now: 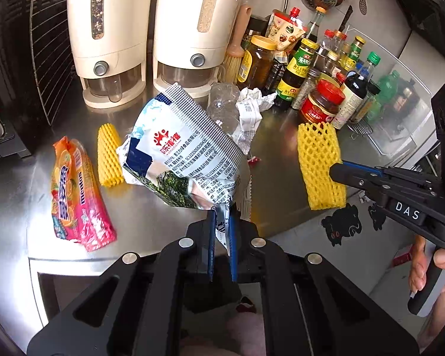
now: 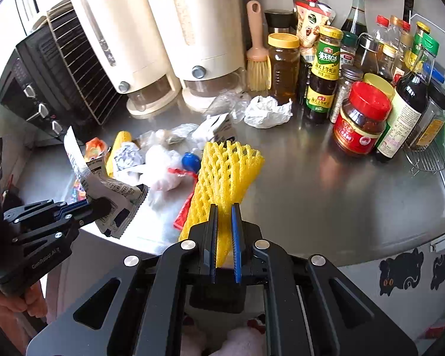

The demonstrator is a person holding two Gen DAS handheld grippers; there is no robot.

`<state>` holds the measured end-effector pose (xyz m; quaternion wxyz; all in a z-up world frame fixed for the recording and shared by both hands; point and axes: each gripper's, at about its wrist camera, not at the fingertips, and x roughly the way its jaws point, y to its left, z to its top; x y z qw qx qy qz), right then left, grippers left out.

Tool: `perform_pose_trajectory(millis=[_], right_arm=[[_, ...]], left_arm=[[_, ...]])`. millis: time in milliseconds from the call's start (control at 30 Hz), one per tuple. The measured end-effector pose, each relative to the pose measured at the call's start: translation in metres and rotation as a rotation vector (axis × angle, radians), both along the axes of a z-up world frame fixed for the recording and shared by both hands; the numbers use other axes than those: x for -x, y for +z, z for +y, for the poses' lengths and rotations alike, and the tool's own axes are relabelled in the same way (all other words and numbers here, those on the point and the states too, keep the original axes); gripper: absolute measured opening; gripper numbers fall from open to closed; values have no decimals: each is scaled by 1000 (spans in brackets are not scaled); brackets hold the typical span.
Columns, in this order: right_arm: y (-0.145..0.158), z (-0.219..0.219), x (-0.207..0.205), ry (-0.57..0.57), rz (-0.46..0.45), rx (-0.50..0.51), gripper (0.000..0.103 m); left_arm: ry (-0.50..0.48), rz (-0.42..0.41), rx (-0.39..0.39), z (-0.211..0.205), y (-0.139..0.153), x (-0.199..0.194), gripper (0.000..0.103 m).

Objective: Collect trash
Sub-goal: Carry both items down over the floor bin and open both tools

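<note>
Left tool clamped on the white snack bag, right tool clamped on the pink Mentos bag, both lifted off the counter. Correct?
Not quite. The right tool is clamped on a yellow foam net sleeve, as the right wrist view shows. The pink Mentos bag lies on the counter. The left tool does hold the white snack bag.

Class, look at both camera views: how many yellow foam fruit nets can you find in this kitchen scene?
2. One yellow foam net is clamped in the right gripper, lifted over the counter edge. The other net lies on the steel counter beside the pink candy bag. More may hide under the trash.

Crumpled white snack bag [image 1: 175, 151], yellow foam net [image 2: 222, 178]: both lifted.
</note>
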<state>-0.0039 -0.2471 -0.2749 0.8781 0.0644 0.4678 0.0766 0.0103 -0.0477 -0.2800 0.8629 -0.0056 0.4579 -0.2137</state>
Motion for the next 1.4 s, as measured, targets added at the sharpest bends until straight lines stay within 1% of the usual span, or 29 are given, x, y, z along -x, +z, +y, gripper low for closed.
perform_pose_trajectory(millis=[100, 167, 267, 333, 400, 500, 567, 700, 767, 800, 933, 1067, 1200, 1267, 1300, 1333, 1367, 1400], right_arm=[[-8, 9, 22, 25, 19, -4, 10], [-20, 15, 37, 56, 64, -6, 10], [-46, 20, 59, 86, 143, 0, 10], [-69, 23, 71, 118, 202, 4, 10], [-97, 25, 79, 132, 257, 3, 10], [-143, 30, 82, 128, 325, 8, 10], [-175, 31, 78, 117, 370, -31, 10], [-232, 33, 67, 84, 416, -62, 10], [-257, 35, 60, 75, 435, -60, 10], [-270, 35, 56, 66, 448, -61, 10], [-313, 37, 41, 16, 506, -127, 10], [-337, 40, 28, -23, 540, -143, 11], [-348, 40, 22, -53, 570, -160, 14], [-348, 38, 18, -61, 570, -165, 17], [-348, 38, 14, -63, 570, -167, 19], [-348, 33, 10, -62, 571, -166, 24], [-346, 30, 9, -63, 571, -166, 35], [-344, 30, 8, -68, 566, -164, 42]], left_arm=[[5, 12, 11, 8, -3, 27, 7], [10, 44, 13, 13, -12, 44, 7], [9, 96, 5, 17, -33, 66, 7], [5, 148, 2, 19, -53, 78, 7], [-2, 208, -9, 18, -79, 86, 7], [-8, 296, -44, 12, -128, 92, 7], [-2, 346, -58, 9, -162, 91, 7], [10, 428, -86, 5, -225, 82, 7], [19, 473, -79, 5, -255, 76, 7], [26, 492, -75, 5, -268, 72, 7], [28, 547, -84, 3, -314, 59, 7], [26, 562, -86, -1, -339, 49, 7], [28, 574, -88, -3, -347, 39, 11], [30, 578, -83, -2, -346, 39, 17], [30, 577, -73, 0, -345, 39, 25], [28, 573, -71, 2, -345, 39, 24], [28, 569, -73, 3, -344, 39, 24], [28, 567, -74, 5, -343, 38, 24]])
